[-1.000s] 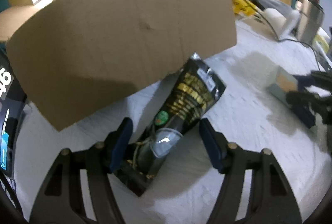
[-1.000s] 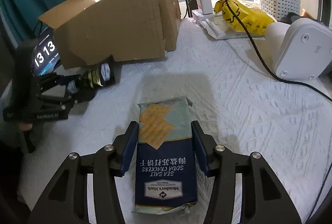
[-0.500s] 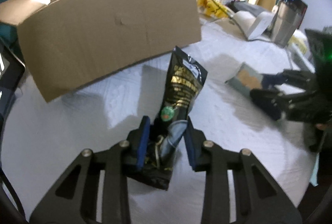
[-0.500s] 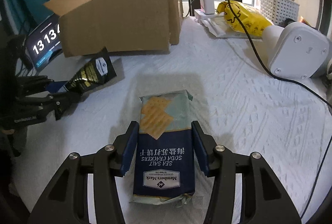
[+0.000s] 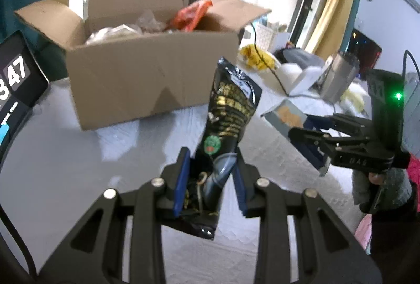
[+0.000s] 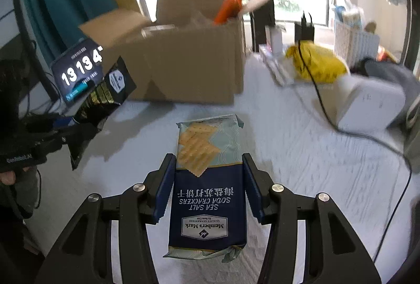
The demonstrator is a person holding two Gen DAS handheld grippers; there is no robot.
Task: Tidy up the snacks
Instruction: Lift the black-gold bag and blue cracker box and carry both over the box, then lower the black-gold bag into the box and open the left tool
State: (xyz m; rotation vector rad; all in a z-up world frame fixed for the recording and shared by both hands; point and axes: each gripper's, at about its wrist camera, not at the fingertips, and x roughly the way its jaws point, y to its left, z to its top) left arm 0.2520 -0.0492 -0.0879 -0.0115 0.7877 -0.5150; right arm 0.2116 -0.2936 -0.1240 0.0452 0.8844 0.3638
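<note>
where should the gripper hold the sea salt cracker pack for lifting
Across its narrow width at the dark blue lower half, coming in along its length from the near end, as the right gripper does now. The cracker pack is long, flat and straight-sided, so its parallel long edges suit the two fingers.

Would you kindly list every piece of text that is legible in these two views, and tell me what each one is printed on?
"SEA SALT SODA CRACKERS": blue cracker packet held in the right hand-held gripper.
"Member's Mark": same packet, lower label.
"13 13 4": dark clock screen; last digit cut off.
"47": same screen, left wrist view.
"GenRobot.AI": left hand-held gripper body.
Gold print on the black snack pouch: too blurred.
</note>
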